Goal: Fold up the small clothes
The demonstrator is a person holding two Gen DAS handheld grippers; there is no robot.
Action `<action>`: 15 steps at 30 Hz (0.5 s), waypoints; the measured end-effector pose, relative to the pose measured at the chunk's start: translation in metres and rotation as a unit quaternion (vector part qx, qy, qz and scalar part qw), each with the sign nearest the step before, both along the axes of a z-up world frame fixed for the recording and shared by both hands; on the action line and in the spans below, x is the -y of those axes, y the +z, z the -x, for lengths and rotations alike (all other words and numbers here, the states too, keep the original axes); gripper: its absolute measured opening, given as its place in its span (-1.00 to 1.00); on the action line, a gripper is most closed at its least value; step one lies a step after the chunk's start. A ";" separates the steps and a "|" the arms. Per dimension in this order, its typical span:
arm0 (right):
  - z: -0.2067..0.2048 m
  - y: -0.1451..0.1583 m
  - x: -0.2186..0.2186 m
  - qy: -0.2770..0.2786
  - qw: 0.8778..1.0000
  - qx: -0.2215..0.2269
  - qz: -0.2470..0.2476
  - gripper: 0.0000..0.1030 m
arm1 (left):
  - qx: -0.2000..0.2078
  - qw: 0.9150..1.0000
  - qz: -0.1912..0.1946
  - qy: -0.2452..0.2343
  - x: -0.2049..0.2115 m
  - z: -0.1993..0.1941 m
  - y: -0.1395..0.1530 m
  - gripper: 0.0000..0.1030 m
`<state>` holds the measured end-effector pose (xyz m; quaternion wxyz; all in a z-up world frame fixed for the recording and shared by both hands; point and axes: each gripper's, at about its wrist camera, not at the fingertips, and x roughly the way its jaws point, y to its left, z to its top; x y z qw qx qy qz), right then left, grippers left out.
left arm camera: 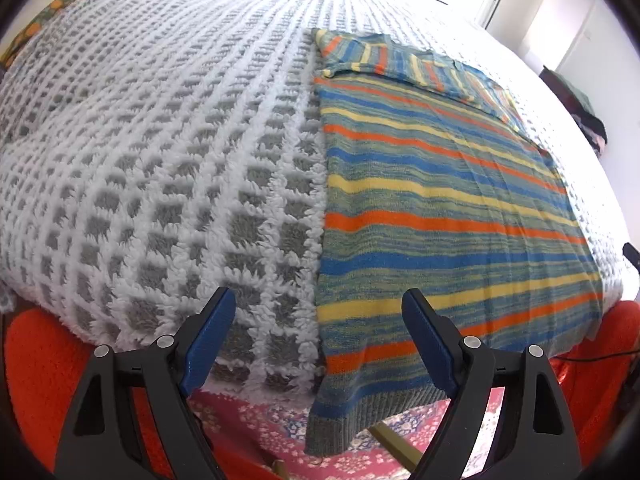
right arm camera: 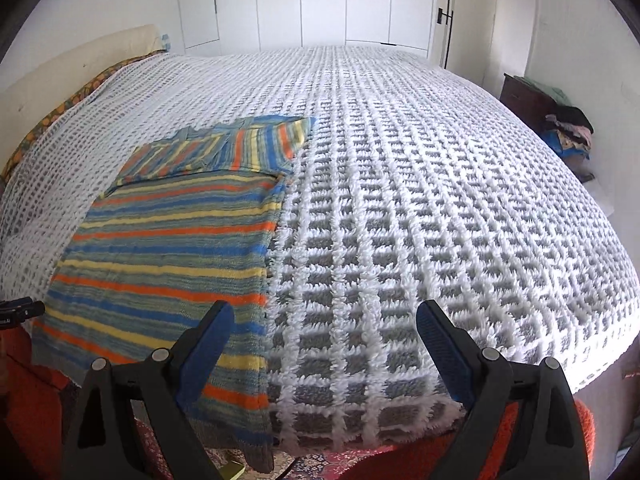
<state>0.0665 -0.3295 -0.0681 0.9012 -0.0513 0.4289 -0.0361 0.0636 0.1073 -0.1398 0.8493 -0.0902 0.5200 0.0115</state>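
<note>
Sweater [left arm camera: 440, 208]: we see it lying lengthwise, hem over the bed edge nearest us.
Left gripper [left arm camera: 320, 336]: released, hem's left corner between its fingers.
Right gripper [right arm camera: 324, 344]: released, sweater to its left.

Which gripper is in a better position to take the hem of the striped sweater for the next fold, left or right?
Probably left. The open left gripper faces the striped sweater, with the hem between its fingers. The open right gripper points mostly at the bare blanket.
</note>
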 end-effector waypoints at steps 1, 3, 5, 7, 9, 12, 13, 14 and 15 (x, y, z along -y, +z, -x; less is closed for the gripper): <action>-0.001 0.000 0.005 -0.012 1.000 0.001 -0.006 0.78 | 0.001 1.000 -0.001 0.003 -0.002 -0.002 -0.001 0.68; -0.002 0.000 0.012 -0.030 0.999 0.003 -0.018 0.78 | 0.002 1.000 -0.003 0.005 -0.003 -0.004 -0.001 0.68; -0.002 0.001 0.017 -0.039 0.999 0.007 -0.027 0.78 | 0.001 1.000 -0.006 0.006 -0.003 -0.004 -0.002 0.68; -0.003 0.000 0.015 -0.042 0.999 0.009 -0.028 0.78 | -0.001 1.000 -0.011 0.005 -0.002 -0.005 -0.003 0.68; -0.003 0.000 0.014 -0.040 0.999 0.009 -0.024 0.78 | -0.002 1.000 -0.015 0.004 -0.001 -0.004 -0.003 0.68; -0.003 -0.002 0.009 -0.032 0.999 0.006 -0.015 0.78 | 0.000 1.000 -0.021 0.006 0.000 -0.003 -0.001 0.68; -0.003 -0.002 0.007 -0.030 0.999 0.006 -0.012 0.78 | 0.002 1.000 -0.021 0.006 0.000 -0.003 -0.001 0.68; -0.003 -0.002 0.006 -0.028 1.000 0.006 -0.010 0.78 | 0.002 1.000 -0.022 0.008 0.000 -0.003 0.000 0.68; -0.003 -0.003 0.005 -0.026 1.000 0.006 -0.009 0.78 | 0.003 1.000 -0.023 0.009 -0.001 -0.003 0.000 0.68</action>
